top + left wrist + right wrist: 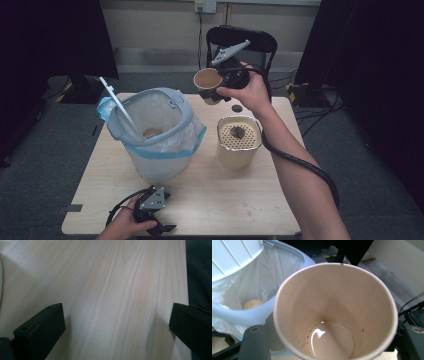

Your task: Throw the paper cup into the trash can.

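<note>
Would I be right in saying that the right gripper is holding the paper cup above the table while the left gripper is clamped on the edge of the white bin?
Not quite. The left gripper is clamped on nothing: its own view shows its jaws wide apart over bare table, and in the high view it sits apart from the white bin. The rest holds: the right gripper holds the paper cup above the table.

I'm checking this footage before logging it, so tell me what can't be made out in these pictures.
- Paper cup: right gripper view shows its inside, not how the jaws meet its wall.
- Lump in the bin: too small in the high view, and the bin's rim partly hides it in the right gripper view.
- Dark bit on the strainer pot: too small to identify.
- Left gripper: partly covered by the hand.
</note>
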